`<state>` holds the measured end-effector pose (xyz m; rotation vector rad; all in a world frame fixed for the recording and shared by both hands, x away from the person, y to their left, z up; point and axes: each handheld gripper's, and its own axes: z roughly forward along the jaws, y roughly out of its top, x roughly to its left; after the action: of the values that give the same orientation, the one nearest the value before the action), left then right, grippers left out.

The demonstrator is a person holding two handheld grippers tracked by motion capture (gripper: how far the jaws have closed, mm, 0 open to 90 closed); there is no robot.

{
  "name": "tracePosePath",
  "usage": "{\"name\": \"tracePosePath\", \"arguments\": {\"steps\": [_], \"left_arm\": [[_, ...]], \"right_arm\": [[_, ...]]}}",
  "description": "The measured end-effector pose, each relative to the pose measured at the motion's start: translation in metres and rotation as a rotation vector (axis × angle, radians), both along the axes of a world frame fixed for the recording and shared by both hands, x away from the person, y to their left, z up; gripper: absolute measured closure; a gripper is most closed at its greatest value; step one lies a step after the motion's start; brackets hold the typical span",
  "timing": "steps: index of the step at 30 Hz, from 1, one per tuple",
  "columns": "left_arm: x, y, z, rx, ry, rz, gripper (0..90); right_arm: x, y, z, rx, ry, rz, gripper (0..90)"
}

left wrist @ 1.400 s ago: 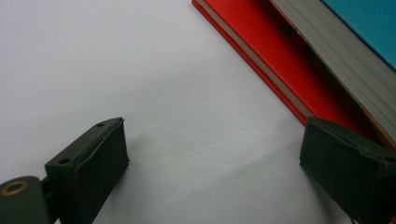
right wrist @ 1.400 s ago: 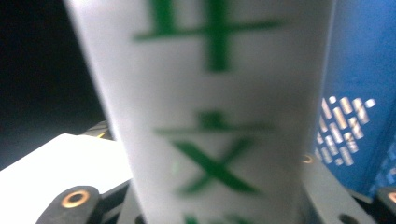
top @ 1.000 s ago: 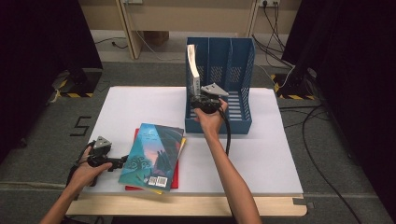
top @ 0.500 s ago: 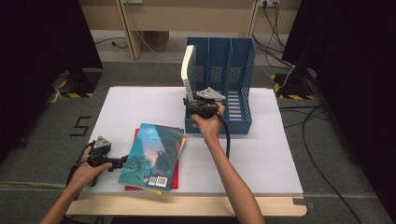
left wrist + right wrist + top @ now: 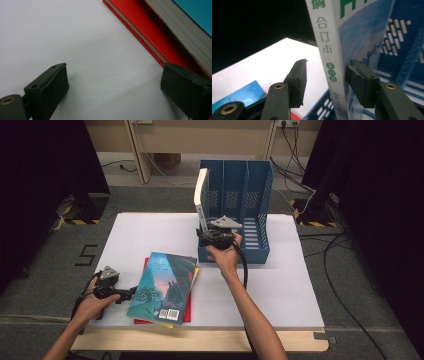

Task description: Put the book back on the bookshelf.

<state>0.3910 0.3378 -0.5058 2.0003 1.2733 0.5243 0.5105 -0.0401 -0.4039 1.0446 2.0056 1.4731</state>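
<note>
Right now, near edge first: left gripper (image 5: 131,292) sits low at lower left of the high view, on the white table (image 5: 280,285), held by the left hand (image 5: 92,302). Its jaws are spread wide with nothing between them, just bare tabletop. In the left gripper view the right-hand pad is just beside the edge of the red book (image 5: 147,27), upper right of that frame; whether it touches, can't tell.

Stack of books, lower centre of the high view: teal-cover book (image 5: 162,287) on top, tilted, red book underneath showing at the left and bottom edges, and a yellow sliver (image 5: 195,271) at the right side between them.

Mid-frame: right hand (image 5: 225,252) holds the right gripper (image 5: 206,232) at the front left corner of the blue file rack (image 5: 260,220). The gripper points up and away. Between its jaws stands a white-spined book (image 5: 201,195), upright with a slight lean to the left, at the rack's leftmost slot, top edge above the rack wall.

Right gripper view: spine (image 5: 328,50) with green Chinese characters runs up the centre. Right pad is against the book's cover; left pad stands clear of the spine with a visible gap. So jaws have just been opening, book between them but not clamped. Perforated blue rack walls at right of that frame.

Far: grey floor, cables, dark curtains both sides.
</note>
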Motion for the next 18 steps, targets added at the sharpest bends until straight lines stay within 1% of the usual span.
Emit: {"name": "tracePosePath", "arguments": {"steps": [1, 4, 6, 8, 11, 12, 18], "left_arm": [[0.0, 0.0, 0.0, 0.0, 0.0, 0.0, 6.7], [0.0, 0.0, 0.0, 0.0, 0.0, 0.0, 6.7], [0.0, 0.0, 0.0, 0.0, 0.0, 0.0, 6.7], [0.0, 0.0, 0.0, 0.0, 0.0, 0.0, 6.7], [0.0, 0.0, 0.0, 0.0, 0.0, 0.0, 6.7], [0.0, 0.0, 0.0, 0.001, 0.0, 0.0, 6.7], [0.0, 0.0, 0.0, 0.0, 0.0, 0.0, 6.7]], "right_arm": [[0.0, 0.003, -0.001, 0.01, 0.004, 0.005, 51.0], [0.0, 0.006, 0.0, 0.01, 0.007, 0.013, 52.4], [0.0, 0.006, 0.0, 0.009, 0.003, 0.012, 52.4], [0.0, 0.006, -0.001, -0.005, 0.002, 0.005, 51.0], [-0.001, 0.003, -0.001, -0.004, 0.007, 0.004, 50.1], [-0.002, 0.001, -0.001, 0.005, 0.01, -0.005, 47.9], [-0.007, -0.007, 0.001, 0.01, 0.004, -0.01, 46.5]]}}
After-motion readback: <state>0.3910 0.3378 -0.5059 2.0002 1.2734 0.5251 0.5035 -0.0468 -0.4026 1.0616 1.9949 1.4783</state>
